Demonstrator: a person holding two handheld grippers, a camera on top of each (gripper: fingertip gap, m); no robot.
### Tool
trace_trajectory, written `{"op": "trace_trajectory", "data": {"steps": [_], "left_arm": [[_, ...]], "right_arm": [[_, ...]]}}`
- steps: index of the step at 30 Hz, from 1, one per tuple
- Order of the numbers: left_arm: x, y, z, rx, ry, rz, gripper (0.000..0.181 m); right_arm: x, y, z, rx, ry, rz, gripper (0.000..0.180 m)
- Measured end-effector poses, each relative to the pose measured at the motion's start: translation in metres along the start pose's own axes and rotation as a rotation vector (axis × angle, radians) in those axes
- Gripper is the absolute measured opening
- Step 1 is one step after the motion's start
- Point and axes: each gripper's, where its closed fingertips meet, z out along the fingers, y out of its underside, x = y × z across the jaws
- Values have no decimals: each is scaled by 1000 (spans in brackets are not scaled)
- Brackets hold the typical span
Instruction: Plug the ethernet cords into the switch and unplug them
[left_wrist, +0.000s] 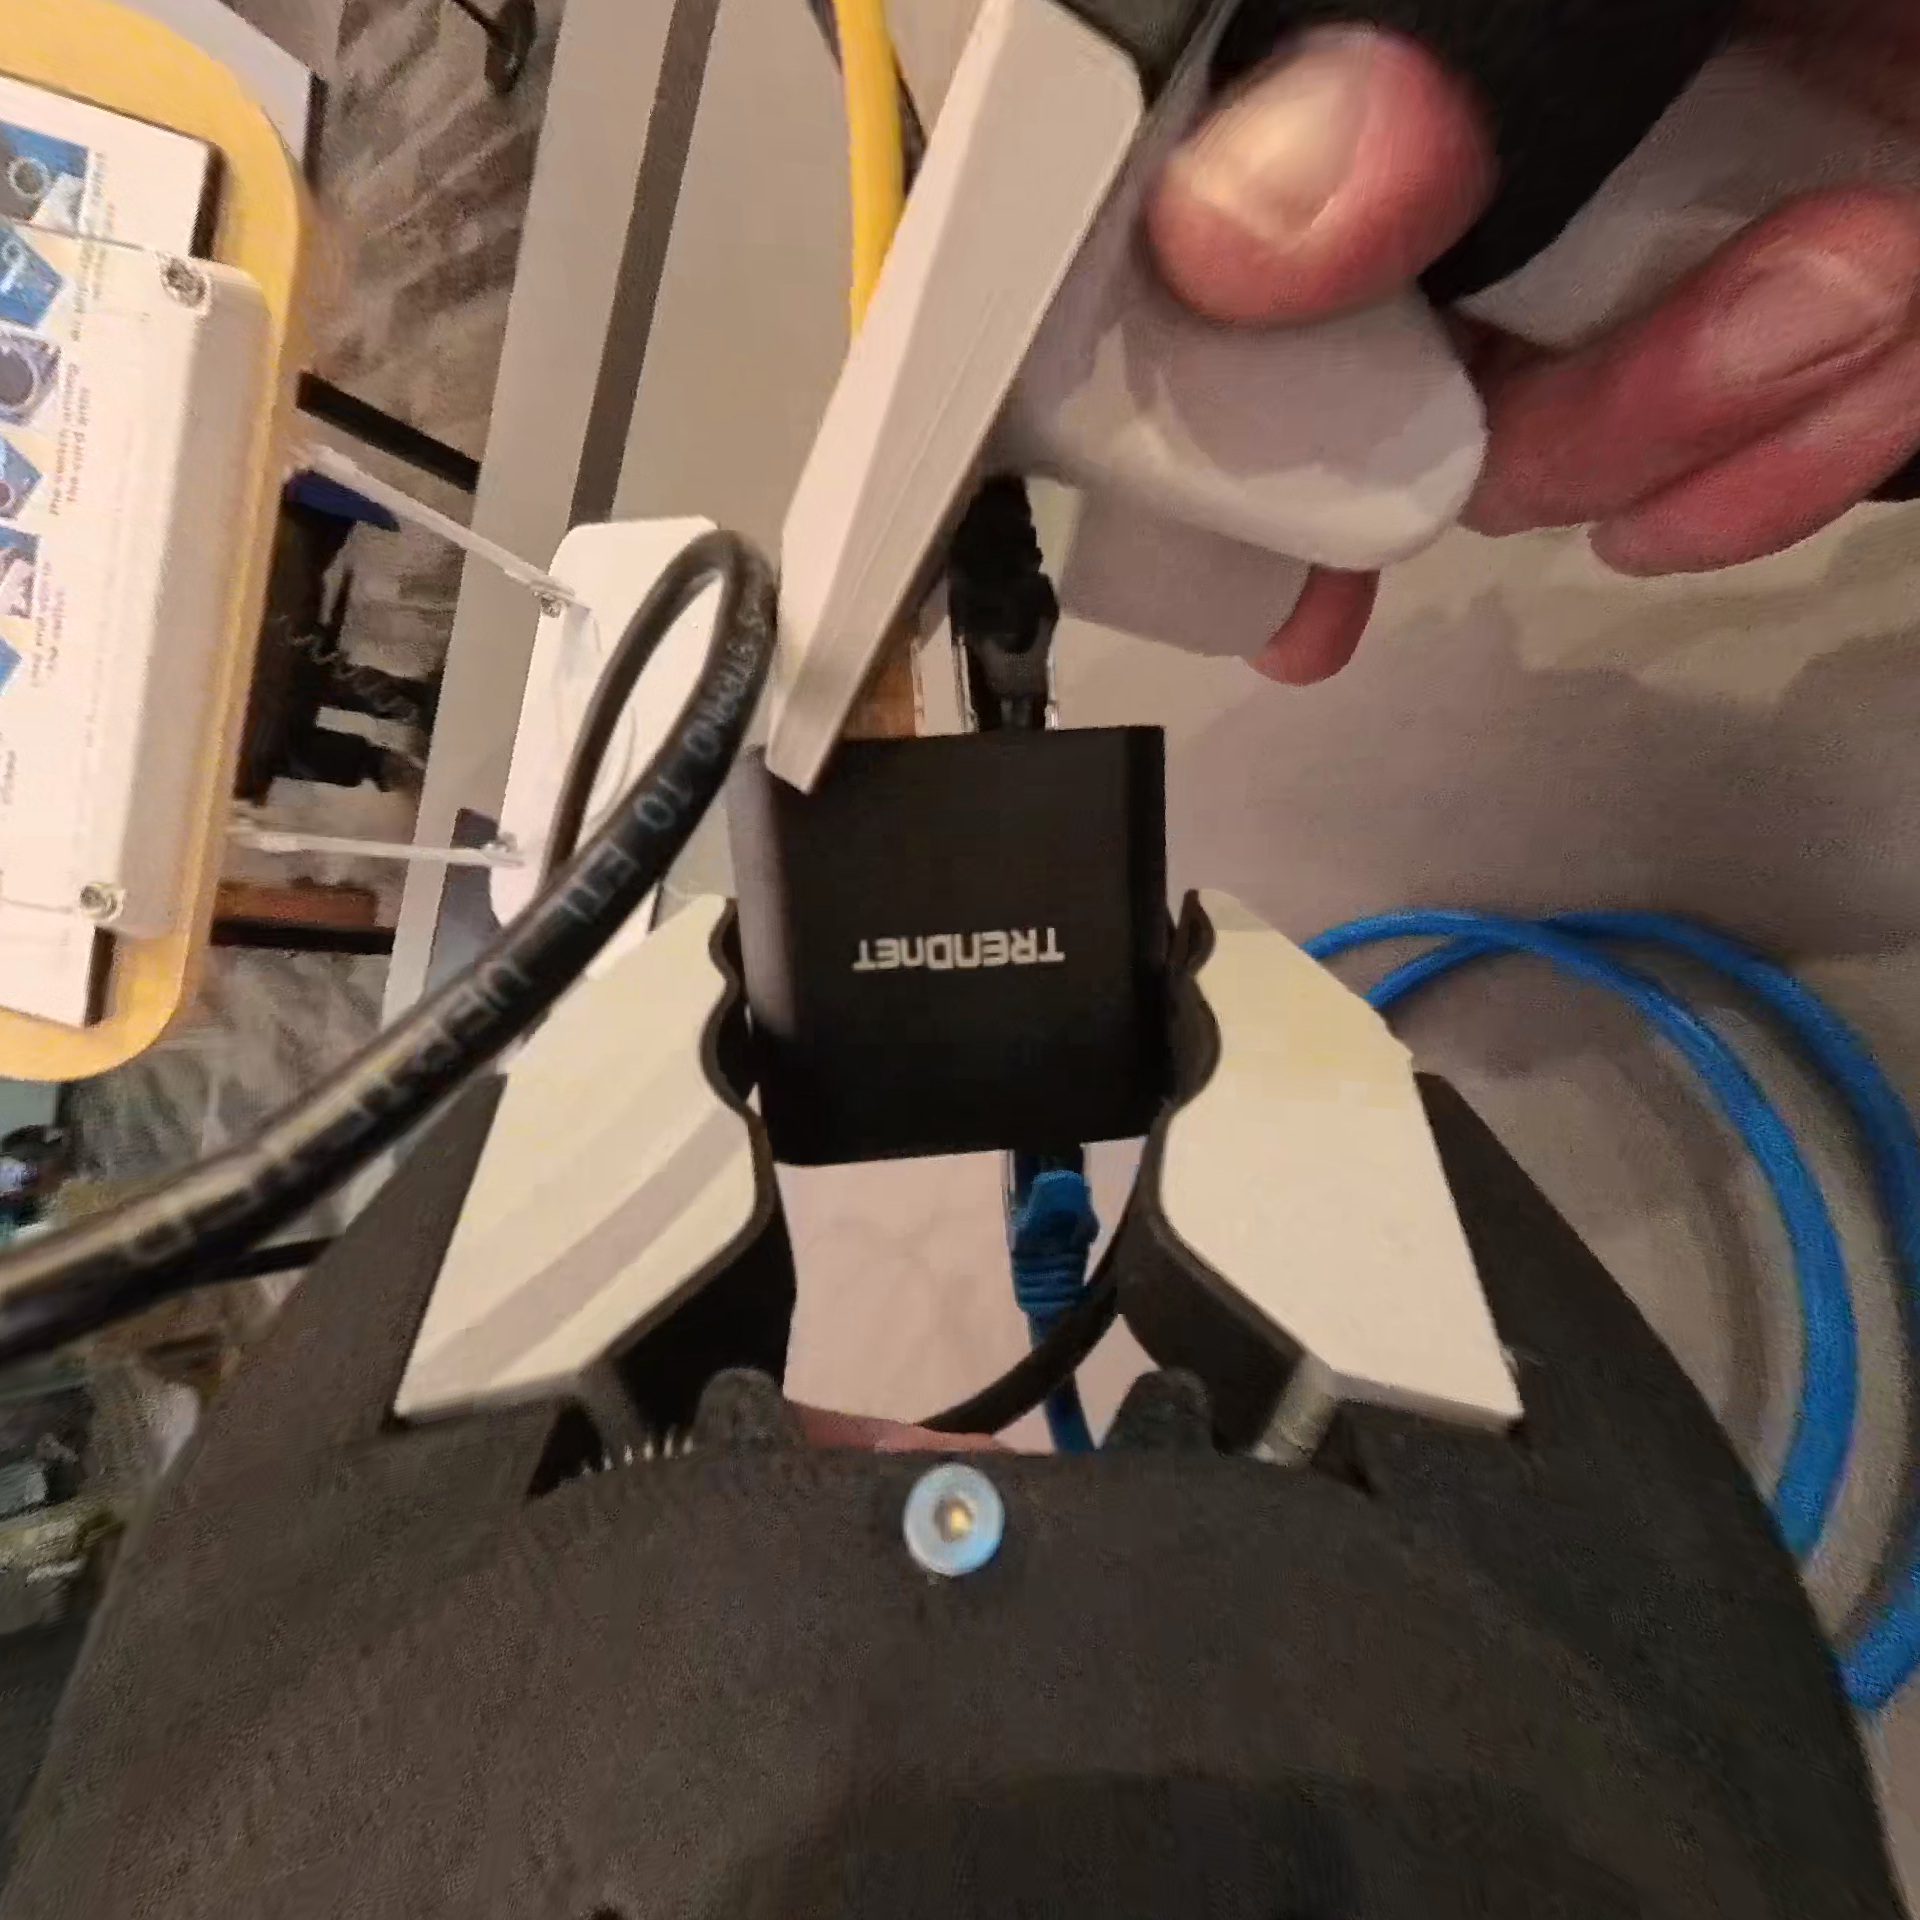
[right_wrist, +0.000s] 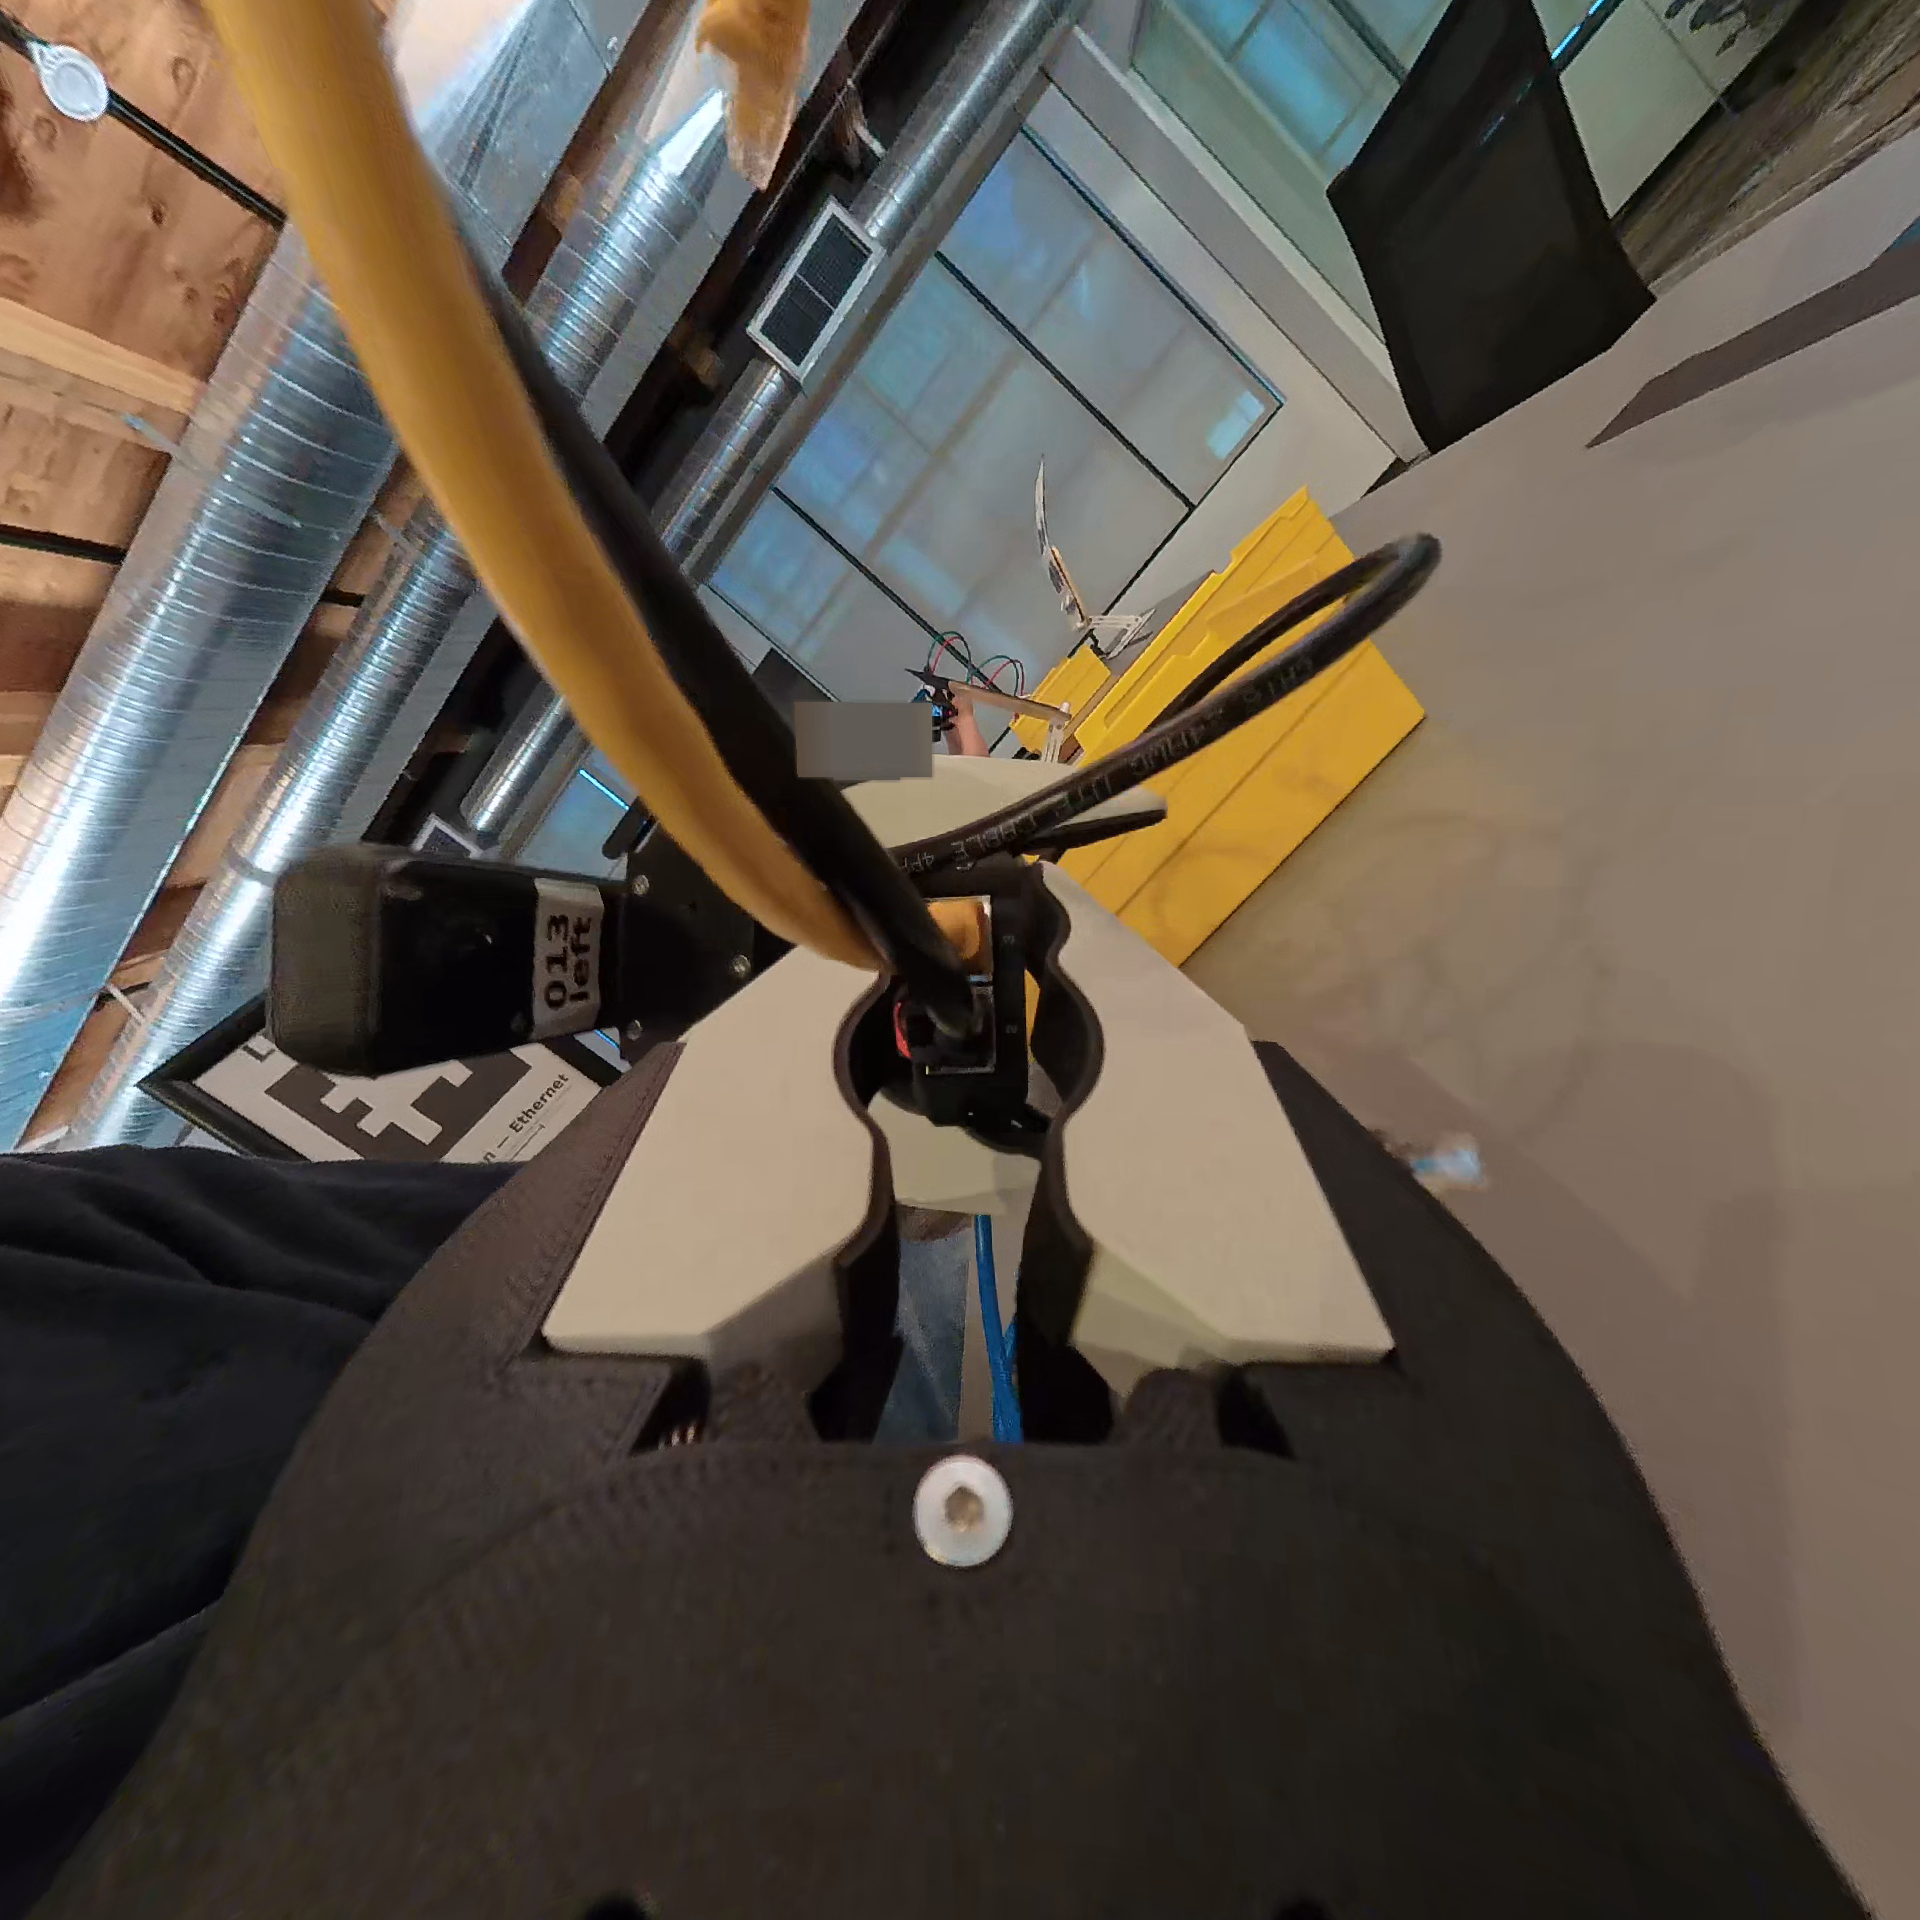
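Black and boxy, the switch (left_wrist: 961, 935) sat clamped between my left gripper's (left_wrist: 961, 997) white fingers (left_wrist: 613, 1132), pinched by its two sides so that the ports at both ends were free. I judged that was the point of the hold: a steady body to push against. A blue cord (left_wrist: 1055, 1236) was already plugged into the near end and looped away over the grey table (left_wrist: 1558, 779) on the right. A thick black cord (left_wrist: 644, 790) arched past on the left.

My right gripper (left_wrist: 997, 582) came in from above and beyond, tilted steeply down toward the switch's far end, with a hand (left_wrist: 1558, 312) wrapped around its handle. Its fingers (right_wrist: 758, 1143) were narrowed on a black plug (right_wrist: 961, 1049), with its cord and a yellow cord (right_wrist: 499, 499) rising away together. The plug's tip was at the far ports, though I couldn't tell whether it was fully seated. In the right wrist view the left gripper's body (right_wrist: 457, 956) lay just beyond, to the left. I read this as the seating push, both tools working against each other.
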Motion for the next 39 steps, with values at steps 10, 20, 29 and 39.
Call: {"op": "trace_trajectory", "data": {"steps": [10, 20, 29, 39], "left_arm": [[5, 7, 6, -49, 101, 6, 74], [-3, 42, -24, -140, 493, -217, 74], [5, 33, -40, -177, 689, -276, 74], [15, 32, -48, -235, 799, -294, 74]], "right_arm": [[6, 3, -3, -25, 12, -35, 19], [17, 40, -39, -361, 287, -557, 11], [-26, 16, -5, -617, 532, -1701, 39], [-6, 24, 15, -752, 514, -2094, 25]]}}
